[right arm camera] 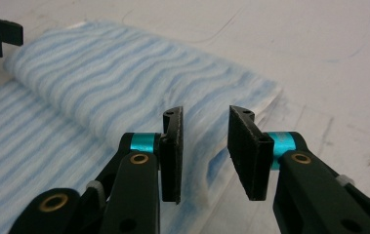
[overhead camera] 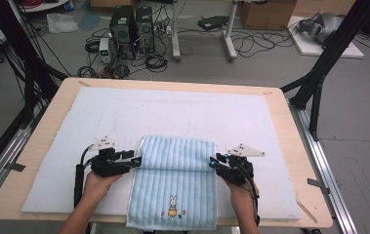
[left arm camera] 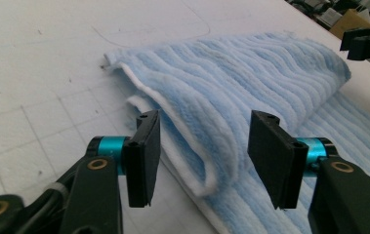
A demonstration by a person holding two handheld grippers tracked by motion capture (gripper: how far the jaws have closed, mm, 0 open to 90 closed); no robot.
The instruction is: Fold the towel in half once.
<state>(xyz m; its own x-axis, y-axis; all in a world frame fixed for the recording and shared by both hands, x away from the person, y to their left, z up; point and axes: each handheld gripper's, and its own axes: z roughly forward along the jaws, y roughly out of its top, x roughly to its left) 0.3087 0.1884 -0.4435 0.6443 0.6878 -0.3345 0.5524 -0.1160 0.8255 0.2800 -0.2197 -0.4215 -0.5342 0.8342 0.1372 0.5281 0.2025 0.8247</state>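
Observation:
A light blue striped towel (overhead camera: 175,170) with a small rabbit stitched near its front edge lies on the white mat (overhead camera: 173,107), its far part folded back over itself. My left gripper (overhead camera: 136,161) is at the fold's left end. Its jaws stand open in the left gripper view (left arm camera: 202,151), and the towel's (left arm camera: 251,83) white-edged fold lies between them untouched. My right gripper (overhead camera: 213,162) is at the fold's right end. In the right gripper view it (right arm camera: 204,146) is open with a narrower gap, and the towel's (right arm camera: 124,83) edge lies just beyond the pads.
The mat covers most of the wooden table (overhead camera: 290,146). The towel's front edge hangs slightly over the table's near edge. Black frame posts (overhead camera: 319,83) stand at both sides. Computer towers (overhead camera: 131,29) and cables lie on the floor beyond the table.

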